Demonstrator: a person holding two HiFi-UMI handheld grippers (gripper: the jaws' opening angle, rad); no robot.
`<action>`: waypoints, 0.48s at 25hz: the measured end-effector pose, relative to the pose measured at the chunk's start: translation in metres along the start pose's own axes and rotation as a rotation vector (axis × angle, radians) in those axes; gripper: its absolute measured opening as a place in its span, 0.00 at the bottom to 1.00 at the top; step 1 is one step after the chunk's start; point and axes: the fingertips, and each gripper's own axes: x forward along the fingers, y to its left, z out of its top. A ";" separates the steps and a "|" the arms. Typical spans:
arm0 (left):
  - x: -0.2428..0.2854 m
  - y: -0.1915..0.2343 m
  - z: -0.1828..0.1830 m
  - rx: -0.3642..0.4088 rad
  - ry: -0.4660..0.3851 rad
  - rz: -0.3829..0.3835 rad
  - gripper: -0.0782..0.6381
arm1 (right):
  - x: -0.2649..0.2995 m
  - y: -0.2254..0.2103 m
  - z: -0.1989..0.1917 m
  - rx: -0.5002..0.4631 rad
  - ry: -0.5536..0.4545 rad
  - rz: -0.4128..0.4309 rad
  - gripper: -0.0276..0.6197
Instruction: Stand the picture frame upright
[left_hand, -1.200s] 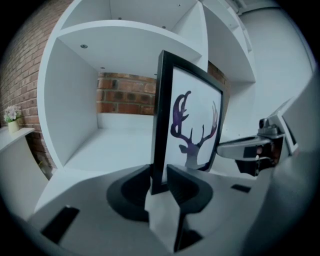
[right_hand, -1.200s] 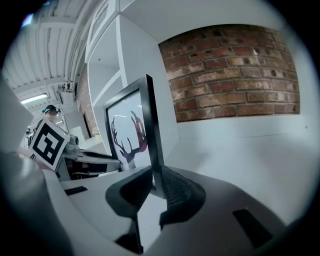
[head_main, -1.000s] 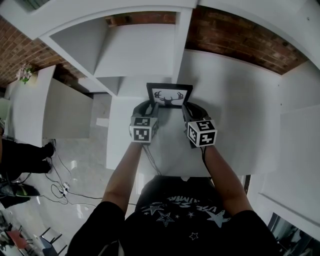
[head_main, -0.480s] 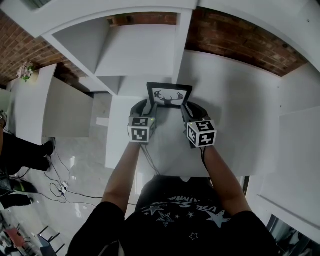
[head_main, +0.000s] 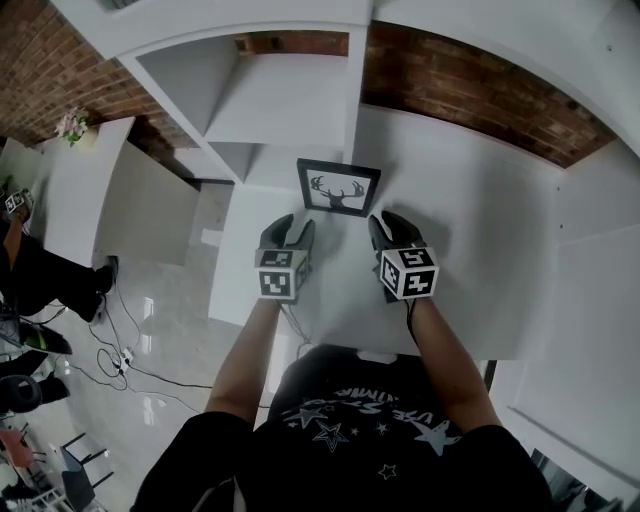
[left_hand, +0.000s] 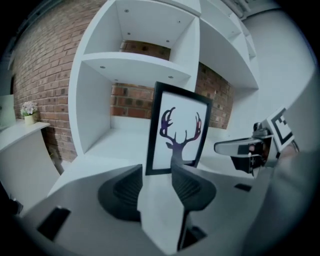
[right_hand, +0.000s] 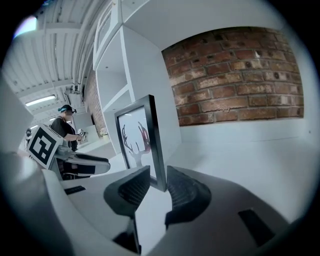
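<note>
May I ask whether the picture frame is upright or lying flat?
Upright: the picture frame stands on its bottom edge on the white table.

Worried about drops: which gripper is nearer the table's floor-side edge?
The left gripper, close to that edge of the table; the right gripper sits mid-table. Both pairs of jaws are opening, empty.

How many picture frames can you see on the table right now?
1. The picture frame stands upright on the white table, at the foot of the shelf unit. Some shelf compartments are partly hidden, so another could be there.
</note>
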 end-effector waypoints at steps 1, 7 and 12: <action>-0.004 -0.004 -0.001 -0.002 -0.006 0.008 0.33 | -0.004 0.000 0.000 -0.002 0.000 0.009 0.19; -0.031 -0.040 -0.001 -0.017 -0.043 0.056 0.33 | -0.032 -0.005 0.002 -0.022 -0.015 0.066 0.19; -0.048 -0.074 -0.002 -0.029 -0.072 0.074 0.33 | -0.057 -0.009 0.003 -0.022 -0.033 0.120 0.19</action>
